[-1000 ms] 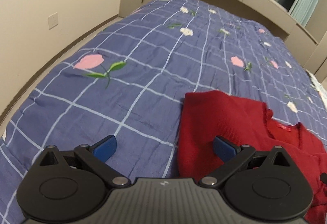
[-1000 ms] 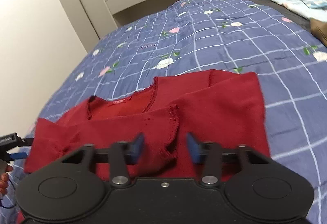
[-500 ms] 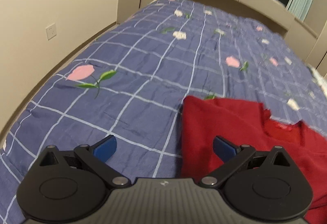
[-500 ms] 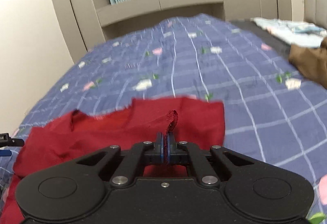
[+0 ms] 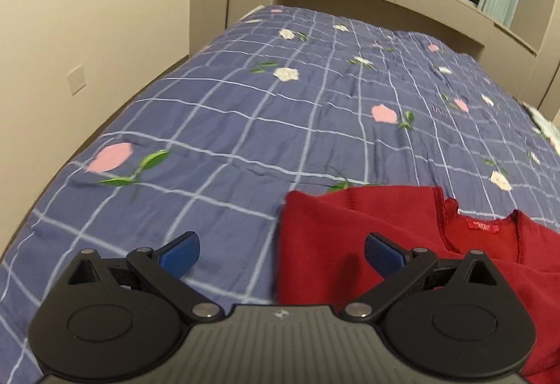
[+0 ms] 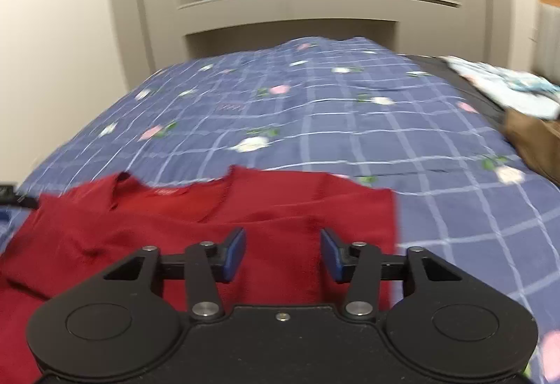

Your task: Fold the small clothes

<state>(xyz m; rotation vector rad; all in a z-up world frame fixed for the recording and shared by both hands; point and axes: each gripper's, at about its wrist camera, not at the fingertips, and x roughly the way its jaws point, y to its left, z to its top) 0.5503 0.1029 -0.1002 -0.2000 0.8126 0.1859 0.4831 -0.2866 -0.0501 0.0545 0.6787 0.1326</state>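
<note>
A dark red knit top lies partly folded on the blue checked bedspread, neckline and label facing away from me. My right gripper hovers over its right half; its jaws are opening, and the cloth lies below them, not pinched. In the left wrist view the same red top fills the lower right. My left gripper stands wide open over the top's left edge, one blue fingertip above the bedspread, the other over the red cloth.
The bedspread with flower prints covers the whole bed. A beige wall runs along its left side. A brown garment and a light blue one lie at the bed's right edge. A headboard shelf stands beyond.
My right gripper closed on a fold of the red sleeve, lifted it, then let go; the cloth now lies flat. My left gripper shifted sideways and stayed open.
</note>
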